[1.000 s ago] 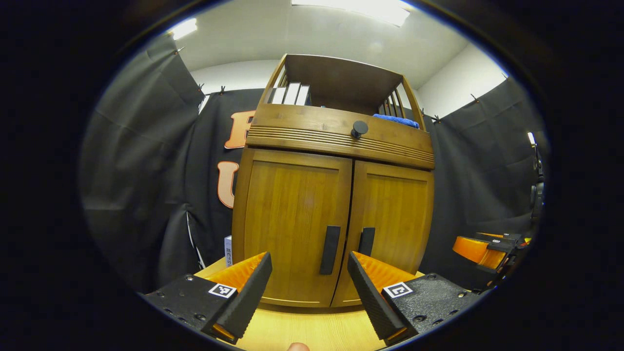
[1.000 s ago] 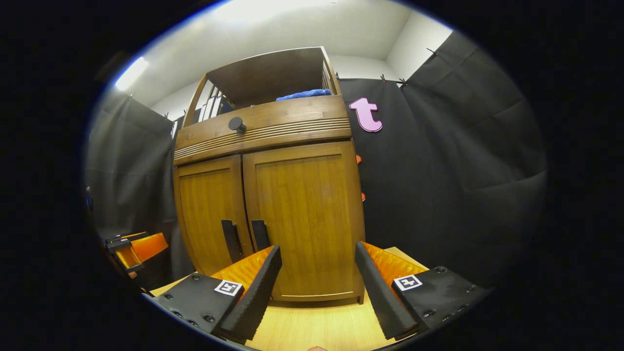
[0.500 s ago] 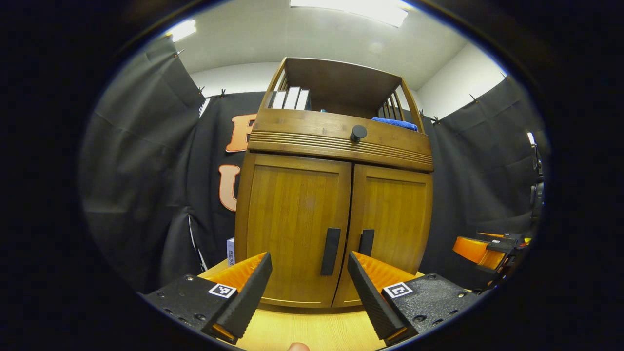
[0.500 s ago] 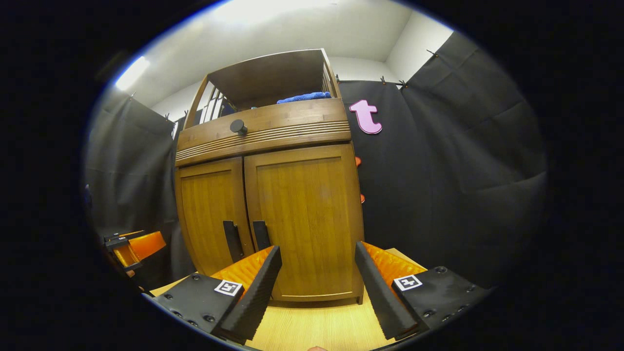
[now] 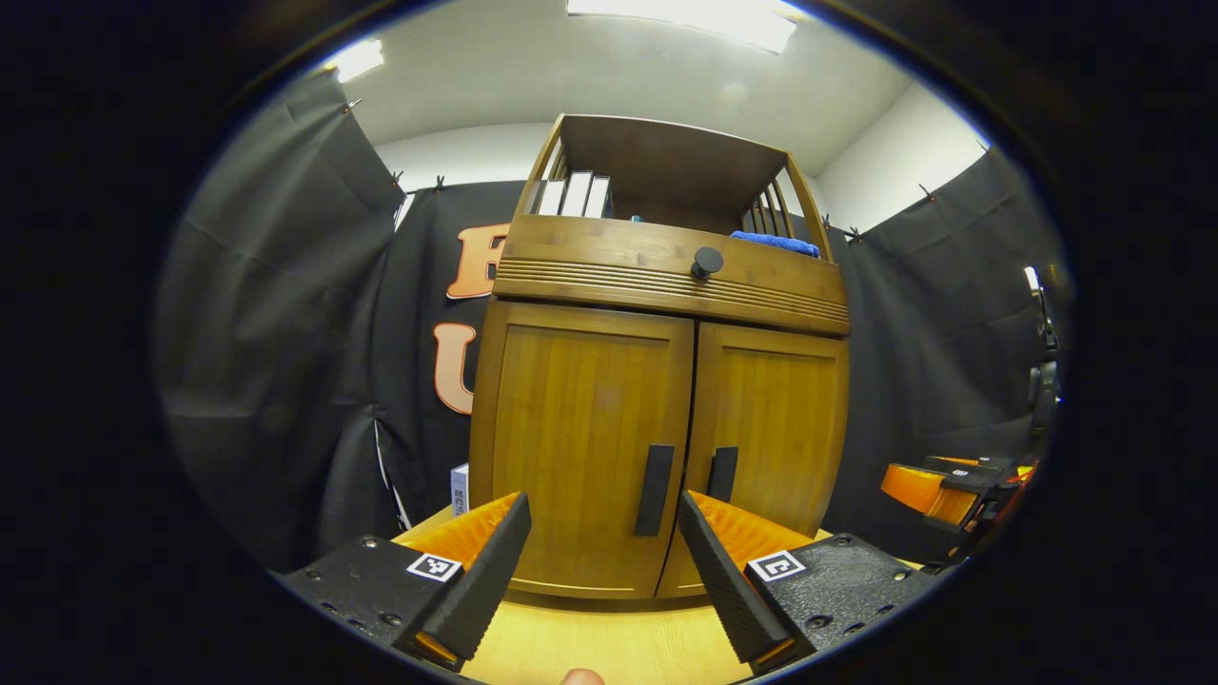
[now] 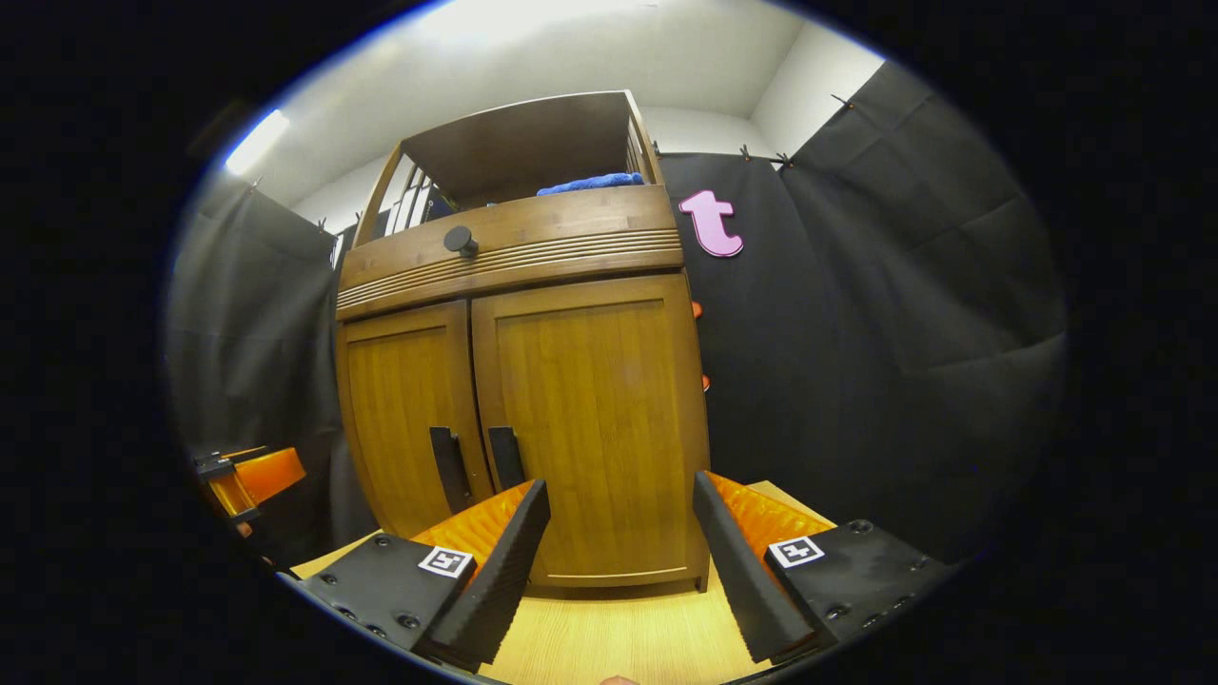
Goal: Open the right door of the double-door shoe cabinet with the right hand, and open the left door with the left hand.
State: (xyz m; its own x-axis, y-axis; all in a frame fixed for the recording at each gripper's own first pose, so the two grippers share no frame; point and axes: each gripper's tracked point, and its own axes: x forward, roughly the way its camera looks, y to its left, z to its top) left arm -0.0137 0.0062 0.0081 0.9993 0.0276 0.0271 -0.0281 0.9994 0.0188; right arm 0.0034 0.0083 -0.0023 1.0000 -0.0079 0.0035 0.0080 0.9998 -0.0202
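Note:
A wooden double-door shoe cabinet stands on a light wooden table, both doors closed. In the left gripper view, the left door carries a dark vertical handle, and the right door has its own handle. My left gripper is open, held short of the doors with nothing between its fingers. In the right gripper view, the right door and its handle sit ahead, left of my open right gripper. The right gripper also appears far right in the left gripper view.
A drawer with a round dark knob sits above the doors. The open top shelf holds white books and a blue cloth. A small white box stands left of the cabinet. Black curtains surround the booth. The table top lies below.
Both grippers shifted only slightly; the cabinet sits a little to the right and lower in the left gripper view. Doors stay closed and both grippers stay open.

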